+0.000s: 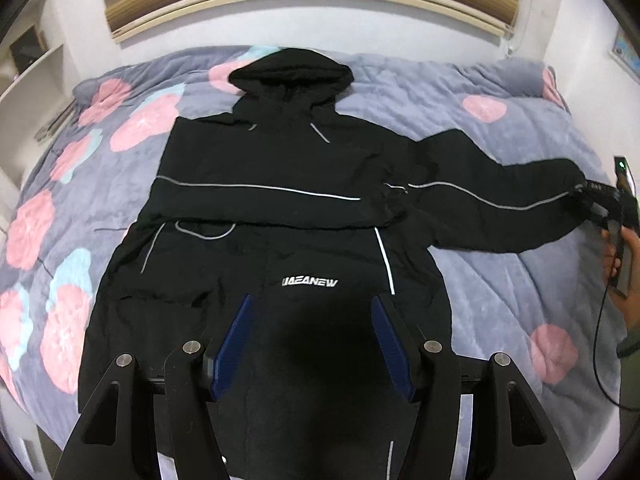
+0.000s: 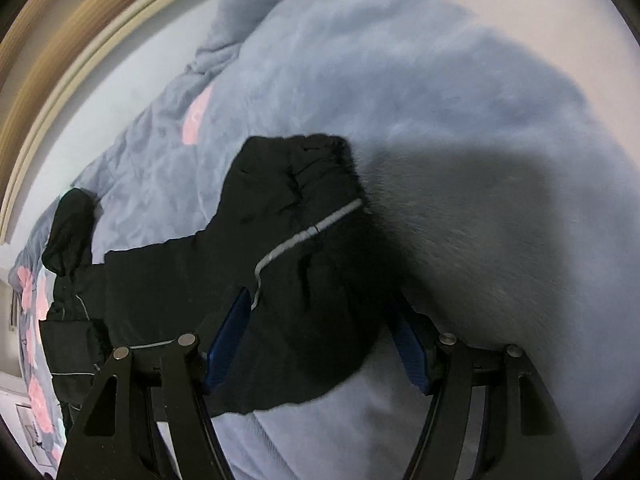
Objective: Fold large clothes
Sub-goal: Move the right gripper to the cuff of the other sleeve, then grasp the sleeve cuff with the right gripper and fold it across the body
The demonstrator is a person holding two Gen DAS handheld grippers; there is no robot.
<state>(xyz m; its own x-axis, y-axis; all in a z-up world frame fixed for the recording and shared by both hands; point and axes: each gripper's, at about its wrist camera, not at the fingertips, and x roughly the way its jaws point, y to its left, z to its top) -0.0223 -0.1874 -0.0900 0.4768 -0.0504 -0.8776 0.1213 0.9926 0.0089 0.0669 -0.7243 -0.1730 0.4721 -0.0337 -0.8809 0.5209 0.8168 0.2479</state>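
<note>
Black hooded jacket (image 1: 280, 184) flat under left hand-held gripper (image 1: 312, 316) — jaws apart, empty.

Your left view is evenly lit and sharp; fisheye bends its edges. Your right view is motion-blurred, a soft shadow darkening the blanket (image 2: 460, 184).

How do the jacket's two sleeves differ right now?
The left-side sleeve lies folded across the chest; the right-side sleeve stretches out over the quilt. The right gripper straddles the outstretched cuff; nothing is at the folded one. Both are black with a pale stripe.
</note>
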